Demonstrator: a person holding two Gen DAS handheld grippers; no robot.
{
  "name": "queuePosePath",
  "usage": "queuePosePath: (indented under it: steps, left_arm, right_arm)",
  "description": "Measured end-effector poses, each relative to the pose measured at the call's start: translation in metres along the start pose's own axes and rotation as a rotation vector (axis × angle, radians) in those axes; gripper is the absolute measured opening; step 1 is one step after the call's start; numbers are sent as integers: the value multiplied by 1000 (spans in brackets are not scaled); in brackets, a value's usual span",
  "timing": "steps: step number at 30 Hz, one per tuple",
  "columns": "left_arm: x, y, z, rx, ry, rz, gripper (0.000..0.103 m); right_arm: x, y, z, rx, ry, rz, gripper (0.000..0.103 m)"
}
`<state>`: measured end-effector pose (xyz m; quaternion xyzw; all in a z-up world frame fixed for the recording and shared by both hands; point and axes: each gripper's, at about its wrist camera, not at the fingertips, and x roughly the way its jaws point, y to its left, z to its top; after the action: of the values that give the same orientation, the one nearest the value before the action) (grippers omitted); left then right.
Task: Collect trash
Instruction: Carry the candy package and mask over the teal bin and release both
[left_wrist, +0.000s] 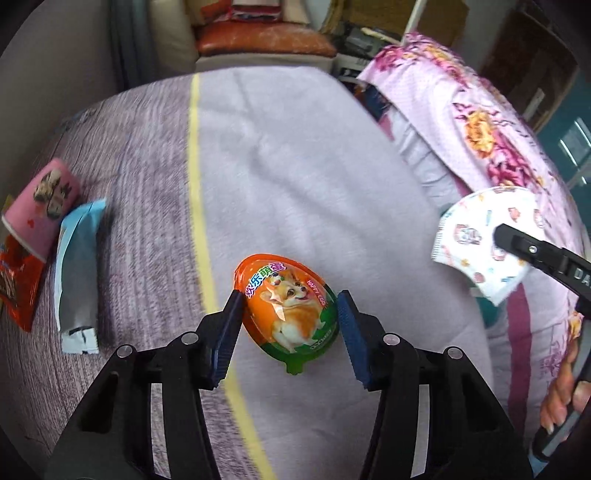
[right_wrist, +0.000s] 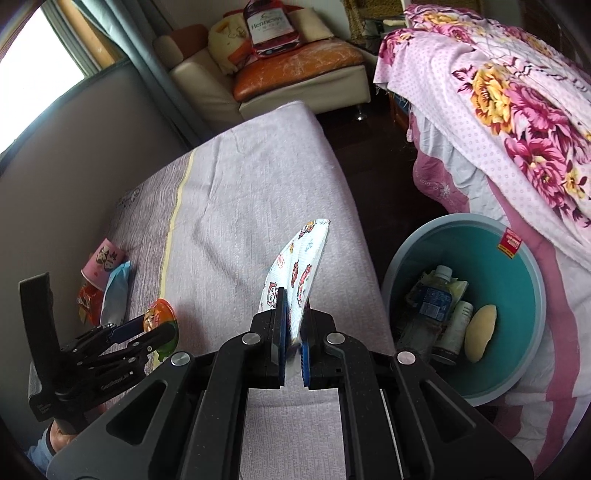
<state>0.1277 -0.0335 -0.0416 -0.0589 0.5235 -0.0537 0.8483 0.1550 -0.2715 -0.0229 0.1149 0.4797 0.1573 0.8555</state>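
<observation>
An orange and green toy egg package (left_wrist: 291, 310) with a corgi picture lies on the lilac bed sheet (left_wrist: 295, 166). My left gripper (left_wrist: 290, 297) stands over it, its blue pads (left_wrist: 229, 332) against both sides of the egg. The right wrist view shows the same gripper (right_wrist: 159, 321) at the egg (right_wrist: 160, 312). My right gripper (right_wrist: 293, 321) is shut on a white printed face mask (right_wrist: 299, 266) and holds it above the bed edge. The mask (left_wrist: 476, 236) also shows at the right of the left wrist view. A teal basin (right_wrist: 517, 258) on the floor holds bottles.
A pink paper cup (left_wrist: 48, 206), a light blue wrapper (left_wrist: 77, 266) and a red wrapper (left_wrist: 18, 288) lie at the bed's left side, near the grey wall. A floral quilt (right_wrist: 517, 110) hangs beside the basin. A sofa (right_wrist: 295, 66) stands at the back.
</observation>
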Motion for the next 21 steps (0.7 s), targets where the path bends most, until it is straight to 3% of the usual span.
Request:
queuePosePath:
  steps: [12,21]
  left_arm:
    - [-4,-85,17,171,-19,-80,53]
    - [13,-161,25,303,24,-175,53]
  right_arm:
    - [-43,-54,6,89,-98,-52,6]
    - [-80,-110,4,180,-172,-117,6]
